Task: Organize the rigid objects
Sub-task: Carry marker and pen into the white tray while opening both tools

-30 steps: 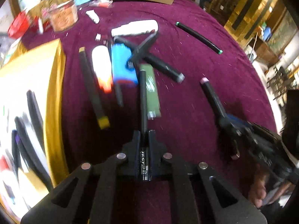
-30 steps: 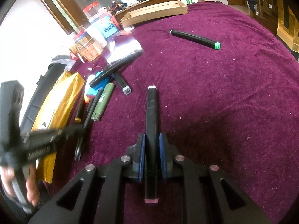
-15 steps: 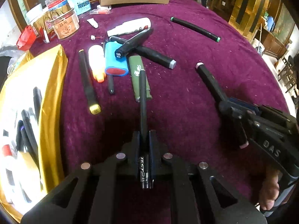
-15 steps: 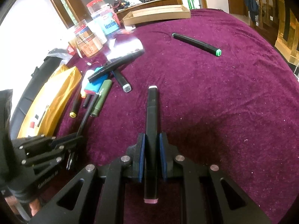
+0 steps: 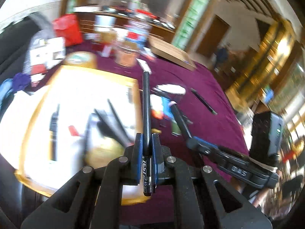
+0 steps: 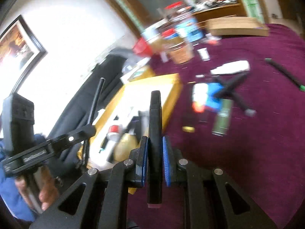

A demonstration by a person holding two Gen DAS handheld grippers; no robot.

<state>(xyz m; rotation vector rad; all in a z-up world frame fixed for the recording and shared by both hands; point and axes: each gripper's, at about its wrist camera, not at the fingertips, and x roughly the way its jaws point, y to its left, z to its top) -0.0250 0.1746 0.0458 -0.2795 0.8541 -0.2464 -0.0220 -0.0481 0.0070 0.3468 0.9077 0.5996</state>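
Note:
My left gripper (image 5: 147,145) is shut on a thin black pen (image 5: 146,105), which points forward over the right rim of the gold-edged tray (image 5: 95,71). Several pens lie on the tray's white floor. My right gripper (image 6: 155,148) is shut on a thick black marker (image 6: 155,114) with a pink rear end, held above the tray's near corner (image 6: 171,95). Each gripper shows in the other's view: the right gripper (image 5: 190,143) with its marker on the right, the left gripper (image 6: 89,128) with its pen on the left. Both views are motion-blurred.
On the purple cloth (image 6: 266,133) right of the tray lies a pile: a blue item (image 6: 213,95), a green tube (image 6: 223,114), crossed black markers (image 6: 230,85) and a white item (image 6: 230,67). A green-tipped pen (image 6: 282,72) lies apart. Jars (image 6: 179,51) and a cardboard box (image 6: 236,28) stand behind.
Both grippers have risen from the cloth and swung left toward the gold-edged tray, each keeping its pen. The pile of items now lies off to the right.

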